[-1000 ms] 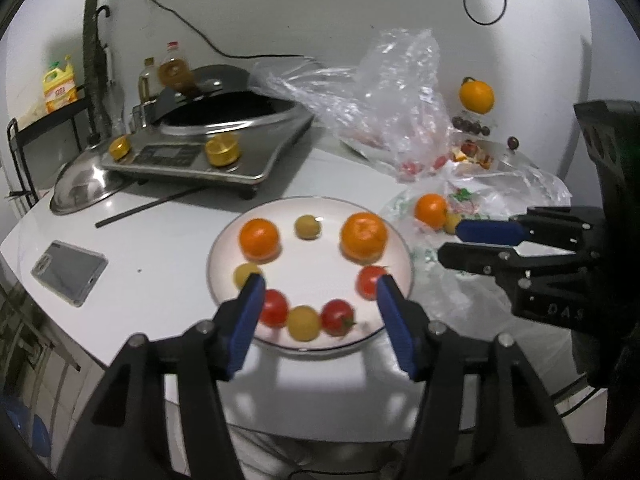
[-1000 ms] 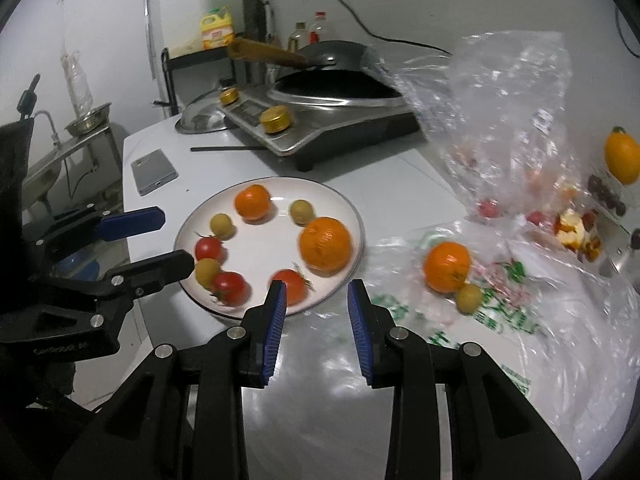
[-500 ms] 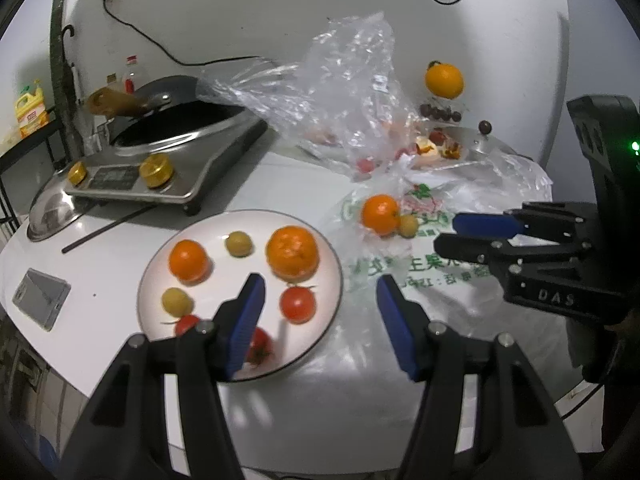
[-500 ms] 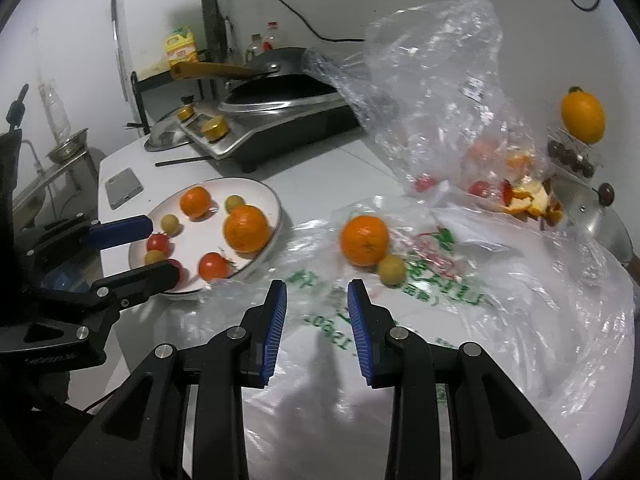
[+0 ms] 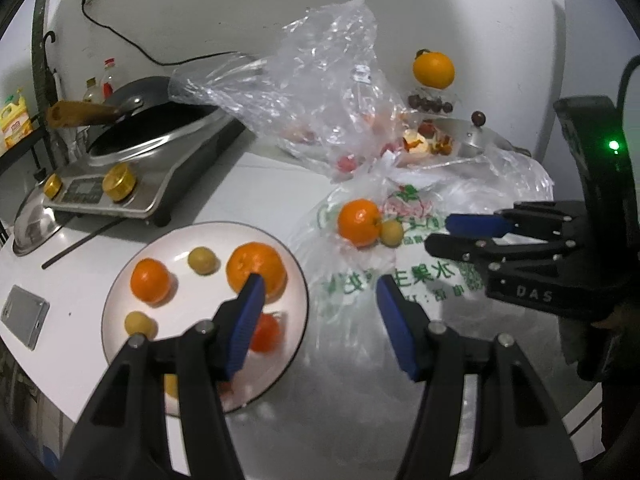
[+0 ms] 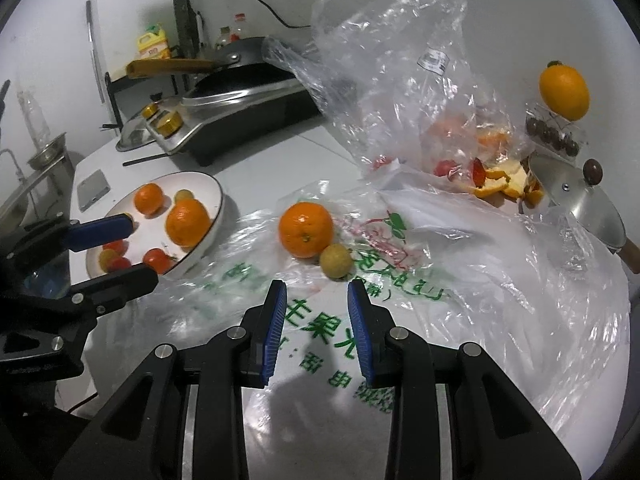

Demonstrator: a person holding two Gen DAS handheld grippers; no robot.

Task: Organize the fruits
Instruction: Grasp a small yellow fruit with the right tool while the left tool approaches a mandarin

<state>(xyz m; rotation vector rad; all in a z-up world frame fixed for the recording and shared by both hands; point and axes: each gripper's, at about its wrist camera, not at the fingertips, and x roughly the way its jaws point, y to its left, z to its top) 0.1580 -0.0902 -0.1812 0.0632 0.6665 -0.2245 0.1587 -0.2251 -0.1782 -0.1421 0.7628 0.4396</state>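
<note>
A white plate (image 5: 120,292) (image 6: 218,204) holds two oranges (image 5: 256,268), small yellow fruits (image 5: 202,261) and red tomatoes (image 5: 266,332). On a flat printed plastic bag (image 6: 328,328) lie a loose orange (image 6: 306,229) (image 5: 359,222) and a small yellow fruit (image 6: 336,261) (image 5: 391,233). My left gripper (image 5: 318,292) is open and empty, over the plate's right rim. My right gripper (image 6: 317,296) is open and empty, just short of the yellow fruit; it also shows in the left wrist view (image 5: 460,234).
A crumpled clear bag (image 6: 400,60) with tomatoes and peel stands behind. An induction cooker with a wok (image 5: 132,164) is at the back left, a phone (image 5: 24,316) at the left edge, a pot lid (image 6: 588,208) and another orange (image 6: 564,90) at the right.
Both grippers have swung right, away from the plate toward the loose orange and yellow fruit on the bag. Both stayed open and empty.
</note>
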